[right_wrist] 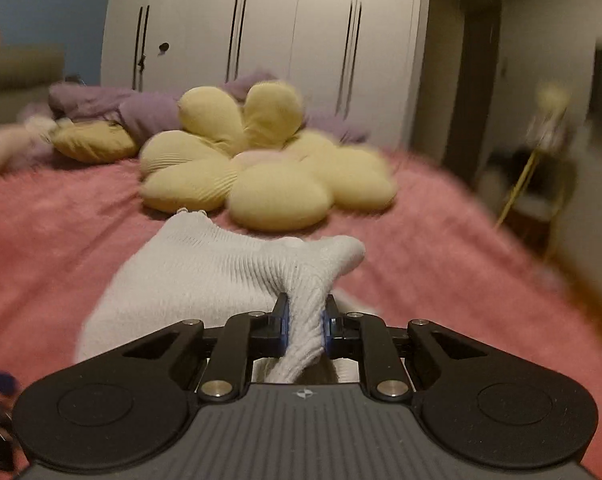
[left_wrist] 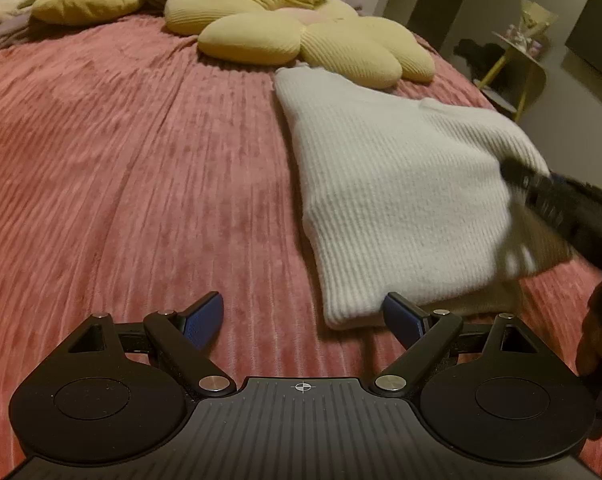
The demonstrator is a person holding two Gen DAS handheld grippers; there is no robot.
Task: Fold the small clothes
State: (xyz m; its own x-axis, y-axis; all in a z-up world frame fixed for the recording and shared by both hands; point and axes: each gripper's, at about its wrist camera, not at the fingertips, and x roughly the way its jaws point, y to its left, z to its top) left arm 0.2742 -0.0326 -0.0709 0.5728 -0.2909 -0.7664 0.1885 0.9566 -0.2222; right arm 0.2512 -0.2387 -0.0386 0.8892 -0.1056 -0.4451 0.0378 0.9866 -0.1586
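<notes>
On the bed: everything I am working with sits here, listed big to small.
Bed (left_wrist: 121, 140): pink ribbed cover, filling most of my left wrist view.
Cushion (left_wrist: 301, 28): yellow, flower-shaped, at the far end of the bed, its near petals just beyond the sweater's far edge.
Sweater (left_wrist: 389, 192): white ribbed knit, lying partly folded on the cover to the right of my left gripper; its near corner rests just beside the right-hand blue pad, and I cannot tell whether they touch. The right side of it is lifted off the bed.
Left gripper (left_wrist: 303, 318): I see its fingers spread wide with nothing between them, only pink cover in the gap; the sweater lies outside the gap, to the right.
Right gripper (right_wrist: 304, 320): my fingers are drawn narrow and pinch a bunched fold of the sweater, which runs up between the pads and back toward the camera. In the left view this gripper appears blurred at the sweater's right edge.
Fingers (right_wrist: 280, 320): black with blue pads, pressed against the knit on both sides.
</notes>
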